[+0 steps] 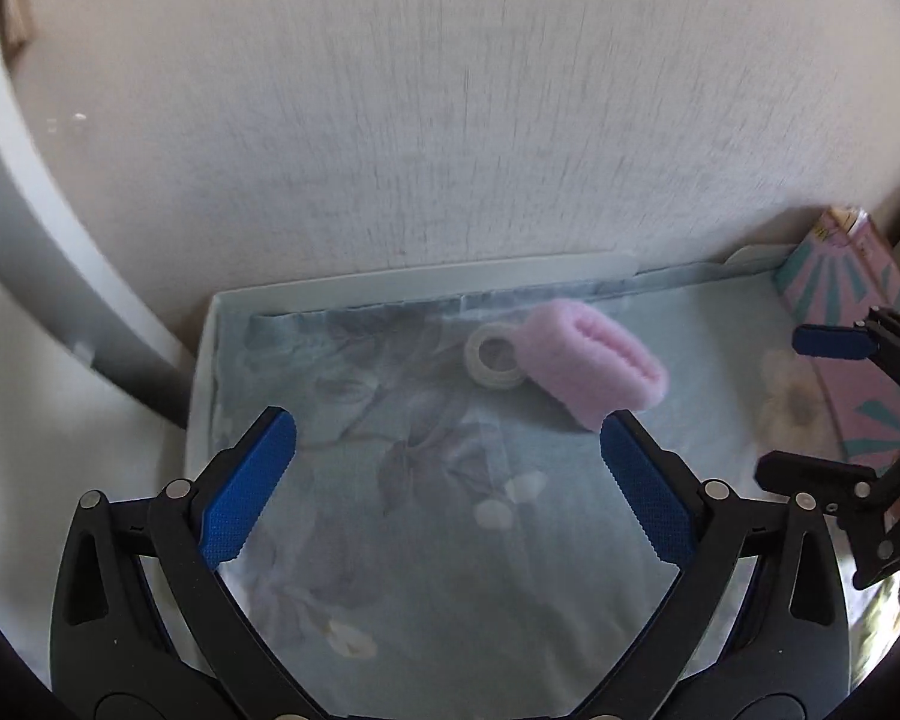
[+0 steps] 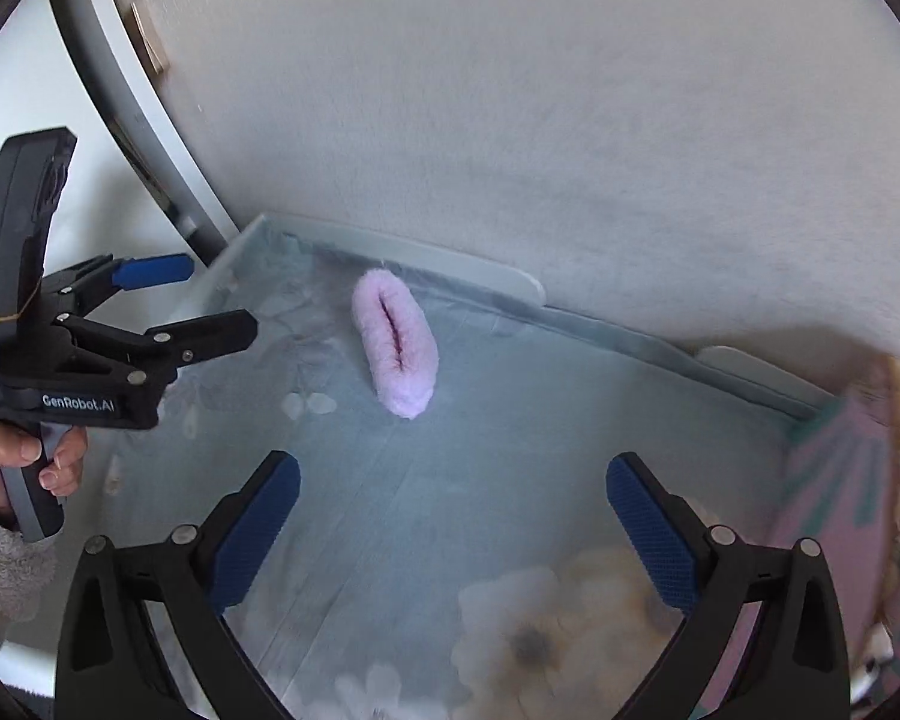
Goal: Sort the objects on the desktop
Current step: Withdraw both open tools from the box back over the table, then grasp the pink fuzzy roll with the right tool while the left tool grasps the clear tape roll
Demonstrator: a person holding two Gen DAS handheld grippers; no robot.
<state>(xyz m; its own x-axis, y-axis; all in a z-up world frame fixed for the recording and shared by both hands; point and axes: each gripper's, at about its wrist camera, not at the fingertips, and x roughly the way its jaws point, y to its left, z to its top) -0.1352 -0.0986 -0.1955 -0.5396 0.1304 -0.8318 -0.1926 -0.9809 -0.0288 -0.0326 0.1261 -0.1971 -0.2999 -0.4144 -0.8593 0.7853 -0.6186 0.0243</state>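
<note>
Landmark: a pink fluffy fabric roll (image 1: 594, 363), folded on itself with a dark slit along its top, lying on the bench (image 1: 426, 540), which wears a pale blue floral cloth.

Tape: a small whitish ring of tape (image 1: 494, 356) lies touching the roll's left end in the left wrist view; in the right wrist view the roll (image 2: 397, 343) hides it.

Wall: a white textured wall (image 1: 450, 120) rises just behind the roll, with a pale grey raised rim of the bench between them.

Box: a pink cardboard box with teal sunburst stripes (image 1: 852, 324) stands well to the right of the roll against the rim; some yellow print sits at its top edge, too blurred to read.

Left tongs (image 1: 447, 456): released, blue ribbed pads spread wide, nothing between them; they hang in front of the roll, the right pad's tip overlapping the roll's near end in the picture, though contact cannot be told.

Right tongs (image 2: 453, 498): released, pads wide apart and bare, nearer the camera than the roll and apart from it.

Writing: white letters "GenRobot.AI" on the black body of the left tongs, seen from the right wrist; smaller print beside it is unreadable.

Hand: the person's left hand (image 2: 27, 468) grips the grey handle, a fuzzy light sleeve at the wrist.
</note>
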